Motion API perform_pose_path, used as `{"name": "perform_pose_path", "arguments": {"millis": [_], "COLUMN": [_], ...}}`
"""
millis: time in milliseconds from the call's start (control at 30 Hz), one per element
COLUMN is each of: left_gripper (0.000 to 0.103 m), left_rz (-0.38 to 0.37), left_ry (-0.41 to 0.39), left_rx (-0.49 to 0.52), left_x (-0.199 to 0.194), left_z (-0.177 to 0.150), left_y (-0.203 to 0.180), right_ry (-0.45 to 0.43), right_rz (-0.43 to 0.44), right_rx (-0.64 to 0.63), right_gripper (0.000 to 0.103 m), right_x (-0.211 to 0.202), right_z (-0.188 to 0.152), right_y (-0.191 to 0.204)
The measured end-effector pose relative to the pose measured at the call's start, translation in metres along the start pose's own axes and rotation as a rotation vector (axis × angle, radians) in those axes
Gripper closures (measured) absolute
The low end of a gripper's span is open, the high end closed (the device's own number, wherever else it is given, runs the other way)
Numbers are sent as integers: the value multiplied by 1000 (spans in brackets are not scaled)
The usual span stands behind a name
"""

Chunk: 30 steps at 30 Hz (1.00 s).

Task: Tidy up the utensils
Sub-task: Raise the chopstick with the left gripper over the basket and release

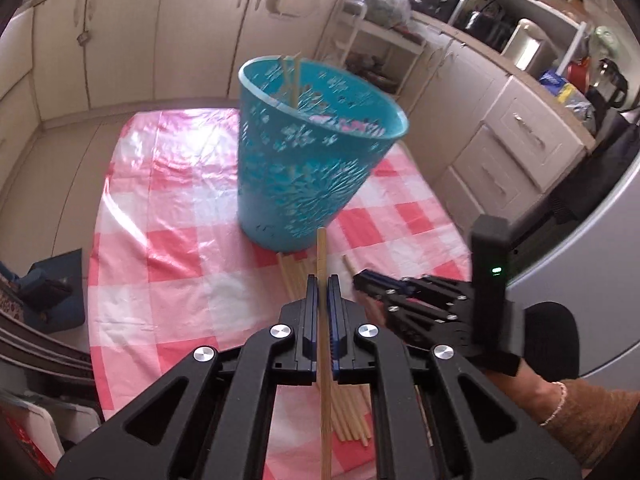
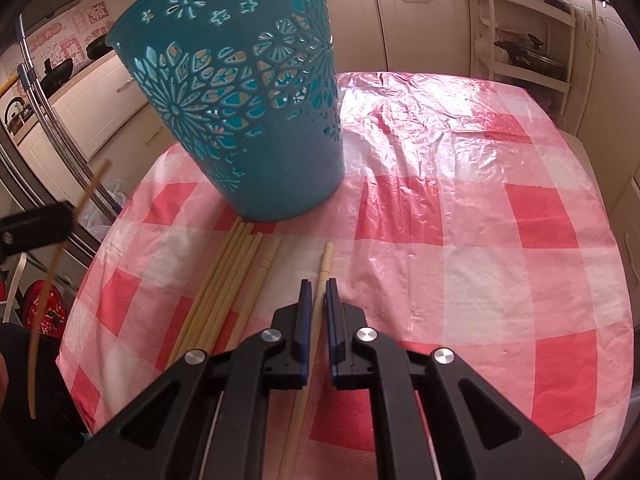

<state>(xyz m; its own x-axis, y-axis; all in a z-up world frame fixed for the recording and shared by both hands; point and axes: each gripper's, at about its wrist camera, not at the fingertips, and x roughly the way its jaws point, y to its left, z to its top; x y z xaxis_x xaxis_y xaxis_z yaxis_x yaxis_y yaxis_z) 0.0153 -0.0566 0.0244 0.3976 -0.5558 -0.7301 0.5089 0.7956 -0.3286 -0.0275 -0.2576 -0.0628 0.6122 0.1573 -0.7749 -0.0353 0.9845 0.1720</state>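
A teal perforated basket (image 1: 308, 152) stands on the red-and-white checked tablecloth, with two chopsticks (image 1: 291, 80) leaning inside; it also shows in the right wrist view (image 2: 248, 92). My left gripper (image 1: 322, 280) is shut on a single chopstick (image 1: 321, 252), held in the air in front of the basket. My right gripper (image 2: 319, 285) is low over the table, its jaws narrowly around a pale chopstick (image 2: 324, 264) lying on the cloth. A bundle of several chopsticks (image 2: 228, 280) lies to its left. The left gripper (image 2: 36, 224) with its chopstick shows at the left edge there.
The table (image 2: 500, 220) is covered in shiny plastic cloth and ends close on the left and near sides. Cream kitchen cabinets (image 1: 120, 40) and a white shelf rack (image 2: 524, 40) stand behind. A grey appliance (image 1: 592, 240) stands at right.
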Motion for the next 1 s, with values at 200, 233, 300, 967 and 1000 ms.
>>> {"name": "perform_pose_path", "arguments": {"millis": [200,233,300,967,1000], "left_gripper": [98,98,98,98,98], "left_rz": [-53,-42,-4,304,308], "left_ry": [-221,-260,-360,-592,-579], "left_rx": [34,34,15,-161,-155], "left_x": [-51,-57,-66,15,19], "left_z": [59,71,98,186,184], "left_y": [-32,-35,-38,8,9], "right_ry": [-3,-3,-3,2,2], "right_rz": [-8,-7,-3,68,69], "right_rx": [-7,-6,-2,56,57], "right_gripper": [95,95,95,95,95], "right_x": [0,0,0,-1,-1], "right_z": [-1,-2,-2,0,0], "right_y": [0,0,0,-16,-16]}}
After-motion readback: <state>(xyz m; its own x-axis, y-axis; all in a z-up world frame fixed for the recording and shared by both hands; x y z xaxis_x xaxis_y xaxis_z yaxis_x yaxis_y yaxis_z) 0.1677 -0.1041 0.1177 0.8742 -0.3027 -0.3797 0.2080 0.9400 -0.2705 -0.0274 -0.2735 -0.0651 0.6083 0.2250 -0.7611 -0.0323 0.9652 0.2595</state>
